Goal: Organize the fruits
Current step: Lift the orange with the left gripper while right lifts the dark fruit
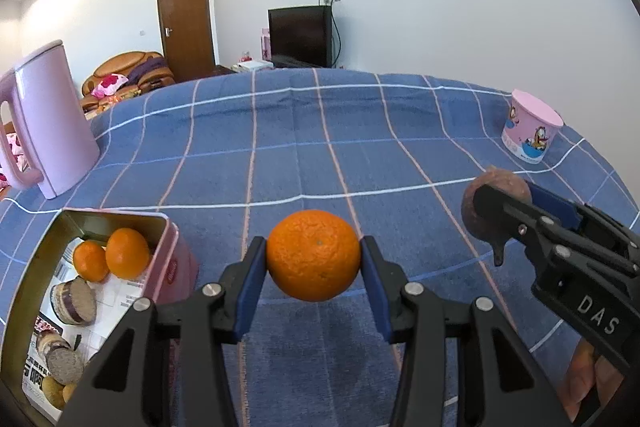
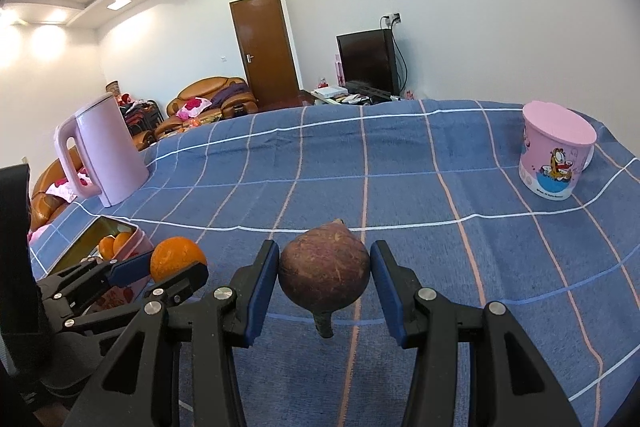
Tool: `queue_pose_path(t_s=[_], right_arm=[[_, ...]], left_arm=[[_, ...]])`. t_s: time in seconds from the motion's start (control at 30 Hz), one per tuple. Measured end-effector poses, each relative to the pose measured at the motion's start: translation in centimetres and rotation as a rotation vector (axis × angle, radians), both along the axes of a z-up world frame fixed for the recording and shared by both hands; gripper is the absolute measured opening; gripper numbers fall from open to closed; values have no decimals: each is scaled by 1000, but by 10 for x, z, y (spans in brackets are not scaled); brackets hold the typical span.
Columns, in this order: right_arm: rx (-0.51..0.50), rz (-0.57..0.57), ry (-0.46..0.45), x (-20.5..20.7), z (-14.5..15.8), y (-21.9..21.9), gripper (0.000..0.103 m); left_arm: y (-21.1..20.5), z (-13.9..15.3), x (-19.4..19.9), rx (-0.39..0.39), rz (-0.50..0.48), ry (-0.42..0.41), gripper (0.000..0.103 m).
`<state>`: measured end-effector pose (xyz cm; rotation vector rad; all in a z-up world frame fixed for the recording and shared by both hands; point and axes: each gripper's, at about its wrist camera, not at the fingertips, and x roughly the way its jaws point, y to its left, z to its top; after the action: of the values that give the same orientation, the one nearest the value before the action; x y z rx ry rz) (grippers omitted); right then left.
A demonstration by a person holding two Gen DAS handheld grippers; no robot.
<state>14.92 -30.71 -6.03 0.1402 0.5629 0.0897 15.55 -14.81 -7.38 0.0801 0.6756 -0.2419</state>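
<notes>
My left gripper [image 1: 314, 261] is shut on an orange [image 1: 313, 259] and holds it above the blue checked cloth. It also shows at the left of the right wrist view [image 2: 176, 265]. My right gripper [image 2: 325, 277] is shut on a brown round fruit with a stem [image 2: 324, 277], lifted off the cloth. This fruit shows at the right of the left wrist view [image 1: 496, 205]. A pink tin box [image 1: 176, 263] stands to the left of the orange. It holds two oranges [image 1: 127, 253] and several brown round fruits [image 1: 74, 301].
A pink kettle [image 1: 48, 119] stands at the far left of the table. A pink cartoon cup [image 2: 554, 153] stands at the far right. The blue checked tablecloth [image 1: 320, 147] covers the table. A sofa, a door and a television are behind.
</notes>
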Motion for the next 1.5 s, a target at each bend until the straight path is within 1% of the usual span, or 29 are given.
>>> queue_pose_path(t_s=[0.33, 1.1, 1.5], right_arm=[[-18, 9, -43, -9, 3, 3, 49], [-62, 5, -137, -25, 12, 9, 49], [-84, 2, -181, -33, 15, 11, 49]], left_arm=[[3, 6, -10, -1, 17, -60, 48], [13, 14, -26, -21, 58, -145, 48], [16, 18, -36, -27, 79, -206, 48]])
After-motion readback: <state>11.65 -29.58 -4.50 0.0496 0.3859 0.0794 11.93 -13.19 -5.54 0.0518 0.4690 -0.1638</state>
